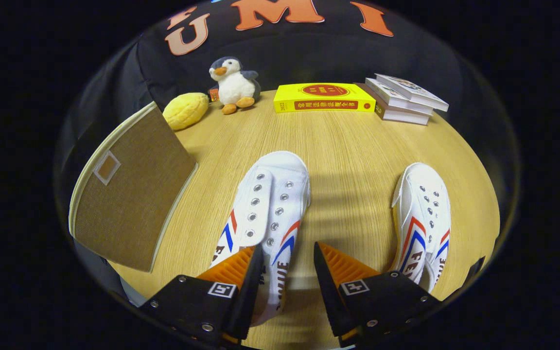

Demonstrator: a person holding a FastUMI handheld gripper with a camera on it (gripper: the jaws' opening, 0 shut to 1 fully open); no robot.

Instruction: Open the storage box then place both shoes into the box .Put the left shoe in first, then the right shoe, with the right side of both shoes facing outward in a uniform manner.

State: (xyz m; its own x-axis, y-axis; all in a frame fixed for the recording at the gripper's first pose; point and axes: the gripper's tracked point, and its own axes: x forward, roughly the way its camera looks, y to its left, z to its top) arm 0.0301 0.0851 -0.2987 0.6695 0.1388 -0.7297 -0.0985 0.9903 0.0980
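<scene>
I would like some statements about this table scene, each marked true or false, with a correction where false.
1. The hand-held gripper is open, and nothing is pressed between its fingers. True.
2. The storage box has its lid off. False: the lid still covers it.
3. Two white shoes lie on the wooden table. True.
4. The penguin toy stands on top of the yellow book. False: it stands on the table, between the yellow plush and the book.
5. One shoe is already in the box. False: both are outside it.
</scene>
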